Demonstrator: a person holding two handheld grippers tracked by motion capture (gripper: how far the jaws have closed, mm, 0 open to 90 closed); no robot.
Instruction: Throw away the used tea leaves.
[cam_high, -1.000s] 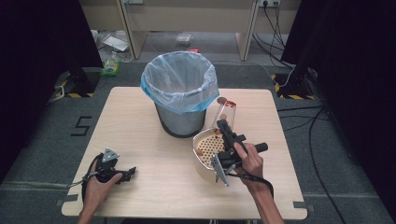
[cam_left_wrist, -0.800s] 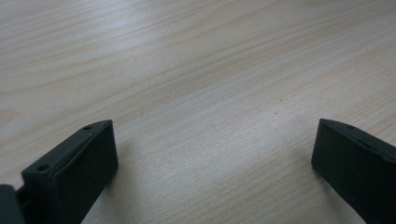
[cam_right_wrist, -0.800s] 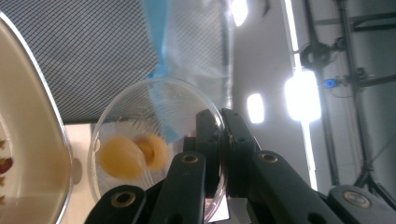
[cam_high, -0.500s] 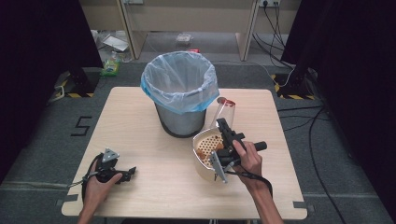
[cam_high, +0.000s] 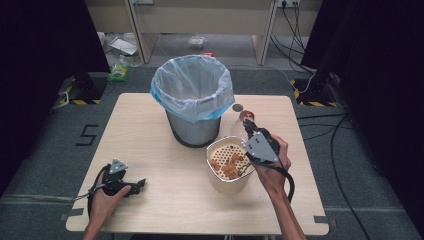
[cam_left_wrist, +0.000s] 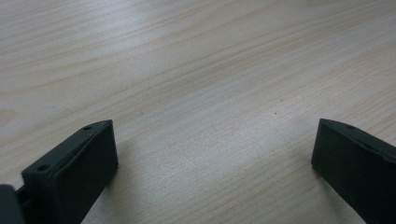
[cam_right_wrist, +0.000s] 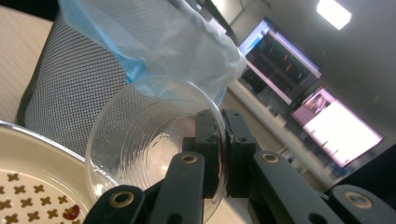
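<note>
Right gripper (cam_right_wrist: 219, 140) pinching clear cup (cam_right_wrist: 149, 140) rim over strainer bowl (cam_high: 227, 172).
We keep the clamp firm, tilt slowly (left gripper (cam_left_wrist: 210, 163) agape, idle on table (cam_left_wrist: 196, 70)).

Blue-lined grey mesh bin (cam_high: 192, 100), pale wood table (cam_high: 150, 130)

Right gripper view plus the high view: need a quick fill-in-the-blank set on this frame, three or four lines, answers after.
1. The right tongs are shut on the rim of a clear plastic ____.
2. The left tongs rest near the table's front left corner with their jaws ____.
3. The mesh trash bin is lined with a ____ bag.
4. The strainer bowl, beside the bin, holds orange-brown ____.

Missing words: cup; open; blue; food pieces
</note>
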